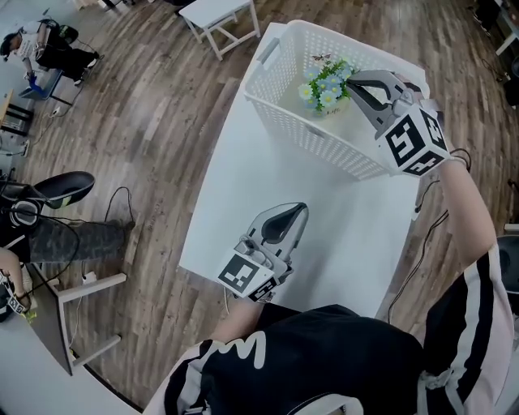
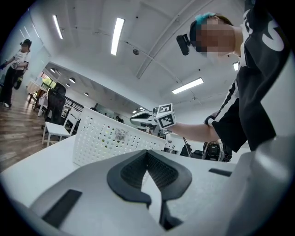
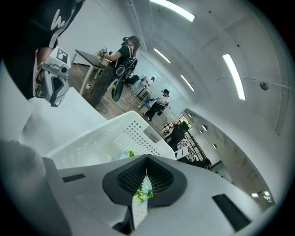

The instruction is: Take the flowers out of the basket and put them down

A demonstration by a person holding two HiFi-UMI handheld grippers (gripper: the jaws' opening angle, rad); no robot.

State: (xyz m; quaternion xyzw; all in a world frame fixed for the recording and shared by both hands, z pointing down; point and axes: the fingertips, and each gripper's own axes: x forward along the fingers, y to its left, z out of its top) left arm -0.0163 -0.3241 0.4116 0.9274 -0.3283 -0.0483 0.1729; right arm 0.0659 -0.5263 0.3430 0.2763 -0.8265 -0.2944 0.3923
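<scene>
A white perforated basket (image 1: 280, 113) stands at the far end of the white table (image 1: 340, 235). Inside it sits a small bunch of blue and white flowers (image 1: 327, 85) with green leaves. My right gripper (image 1: 352, 81) hovers over the basket just right of the flowers, jaws shut, holding nothing. In the right gripper view the flowers (image 3: 144, 189) show through the slit below the shut tips (image 3: 147, 157), with the basket (image 3: 106, 138) beyond. My left gripper (image 1: 298, 209) rests shut on the table near the front, pointing at the basket (image 2: 106, 138); its tips (image 2: 147, 152) meet.
A small white side table (image 1: 219, 16) stands on the wooden floor beyond the basket. A black office chair (image 1: 61, 188) and cables lie at the left. A desk edge (image 1: 49, 324) is at the lower left. People stand and sit far off (image 3: 115, 64).
</scene>
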